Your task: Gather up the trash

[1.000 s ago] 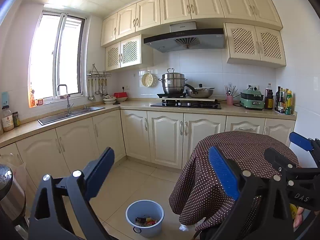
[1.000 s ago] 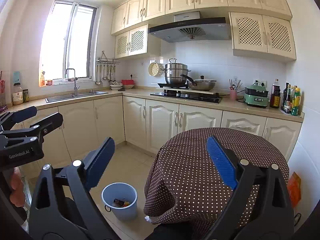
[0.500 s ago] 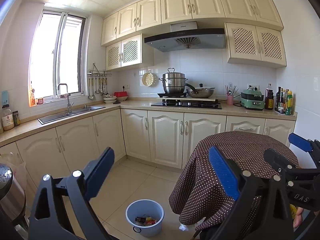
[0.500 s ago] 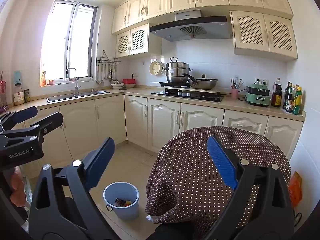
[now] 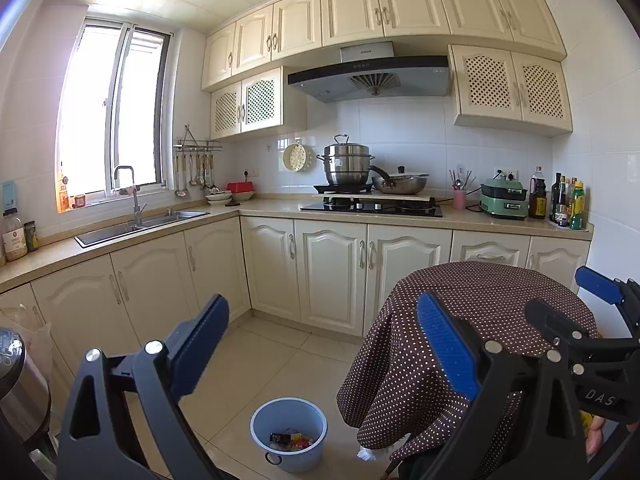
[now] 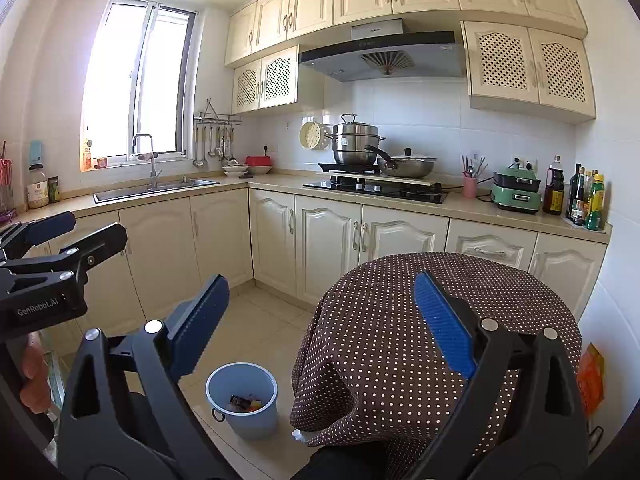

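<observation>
Cream cabinets (image 5: 332,276) line two walls under a beige counter (image 5: 264,210). Daylight pours through the window (image 5: 114,112) above the sink (image 5: 140,226). Pale tiles cover the floor (image 5: 256,372).

Tile floor (image 5: 256,364): blue bin (image 5: 289,432) w/ trash (image 5: 291,440) stands just beside round table (image 6: 436,320) in dotted brown cloth.

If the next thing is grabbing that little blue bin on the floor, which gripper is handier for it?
Probably the left gripper. The blue bin stands on the floor left of the dotted table, below the gap between the left gripper's open fingers. The right gripper, also open and empty, sits over the table's side.
</observation>
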`<action>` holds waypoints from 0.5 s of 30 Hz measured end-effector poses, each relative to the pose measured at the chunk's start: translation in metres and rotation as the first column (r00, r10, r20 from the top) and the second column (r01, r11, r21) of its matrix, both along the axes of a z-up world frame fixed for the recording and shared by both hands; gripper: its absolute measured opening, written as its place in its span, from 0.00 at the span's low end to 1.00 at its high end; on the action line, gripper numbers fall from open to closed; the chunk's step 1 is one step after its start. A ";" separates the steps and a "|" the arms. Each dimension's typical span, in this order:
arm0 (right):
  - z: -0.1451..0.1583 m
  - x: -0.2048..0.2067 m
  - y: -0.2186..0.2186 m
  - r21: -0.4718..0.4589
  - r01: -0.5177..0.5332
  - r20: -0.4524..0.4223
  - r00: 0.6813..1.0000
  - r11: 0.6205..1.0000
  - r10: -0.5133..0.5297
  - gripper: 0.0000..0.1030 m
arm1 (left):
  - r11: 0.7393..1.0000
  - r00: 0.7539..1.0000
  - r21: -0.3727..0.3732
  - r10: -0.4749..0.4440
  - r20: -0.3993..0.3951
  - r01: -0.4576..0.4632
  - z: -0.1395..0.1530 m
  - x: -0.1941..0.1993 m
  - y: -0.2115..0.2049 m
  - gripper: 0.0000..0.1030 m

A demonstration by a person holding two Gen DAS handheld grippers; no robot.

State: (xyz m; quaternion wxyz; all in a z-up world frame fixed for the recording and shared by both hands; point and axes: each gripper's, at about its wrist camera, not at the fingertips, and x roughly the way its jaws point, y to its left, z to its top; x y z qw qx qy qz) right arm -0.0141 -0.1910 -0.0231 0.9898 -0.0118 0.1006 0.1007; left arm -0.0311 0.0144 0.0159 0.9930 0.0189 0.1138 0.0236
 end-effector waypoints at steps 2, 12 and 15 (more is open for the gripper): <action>0.000 0.000 -0.001 0.000 0.000 0.000 1.000 1.000 0.000 0.89 | 1.000 1.000 0.001 0.001 0.001 -0.001 -0.001 0.000 0.000 0.91; -0.001 0.002 -0.004 -0.001 -0.002 -0.003 1.000 1.000 0.002 0.90 | 1.000 1.000 0.002 0.003 -0.003 -0.003 -0.002 0.000 -0.002 0.91; -0.002 0.001 -0.005 0.000 -0.002 -0.003 1.000 1.000 0.002 0.90 | 1.000 1.000 0.000 0.000 -0.002 0.000 -0.002 -0.001 -0.002 0.91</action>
